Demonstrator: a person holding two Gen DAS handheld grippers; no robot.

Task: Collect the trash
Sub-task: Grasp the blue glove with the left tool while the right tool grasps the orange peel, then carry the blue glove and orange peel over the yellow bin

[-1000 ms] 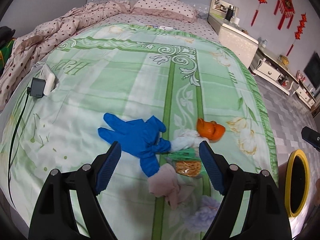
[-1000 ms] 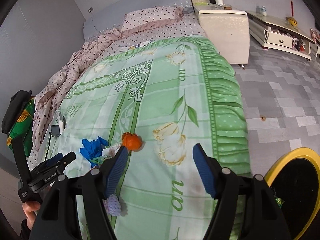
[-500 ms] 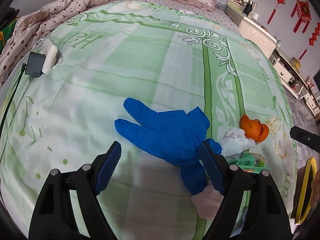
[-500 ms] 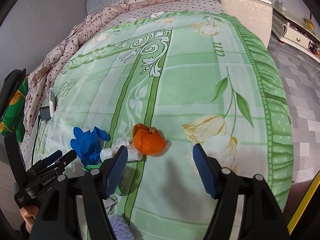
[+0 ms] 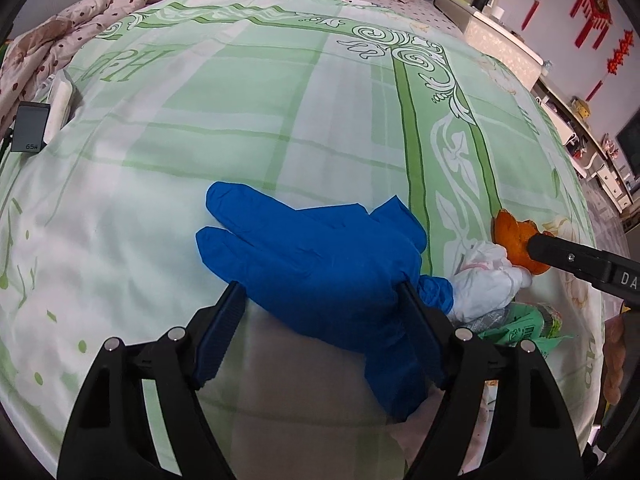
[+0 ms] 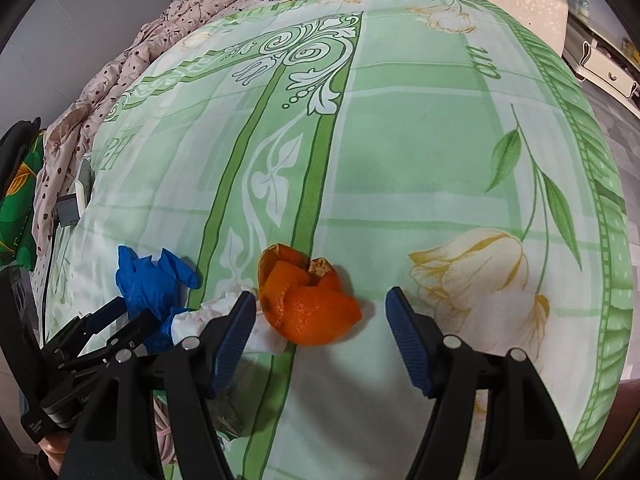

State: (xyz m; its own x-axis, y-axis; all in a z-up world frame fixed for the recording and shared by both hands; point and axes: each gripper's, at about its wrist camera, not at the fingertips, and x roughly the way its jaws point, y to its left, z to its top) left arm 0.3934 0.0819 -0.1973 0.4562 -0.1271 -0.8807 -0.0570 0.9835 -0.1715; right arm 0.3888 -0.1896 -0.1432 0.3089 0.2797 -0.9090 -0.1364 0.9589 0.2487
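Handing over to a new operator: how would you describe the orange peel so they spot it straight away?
Start at the green flowered bedspread and find its vertical dark green stripe. Near the stripe's lower end lies a small cluster of litter, with a blue glove and a crumpled white tissue. The orange peel sits at the cluster's right edge, the only bright orange, curled piece, between the open right gripper fingers.

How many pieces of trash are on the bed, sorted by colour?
Blue: 1, the glove
Orange: 1, the peel
White: 1, the tissue
Green: 1, the wrapper
Total: 4 that I can see clearly; some bits lower down are hidden by the fingers.
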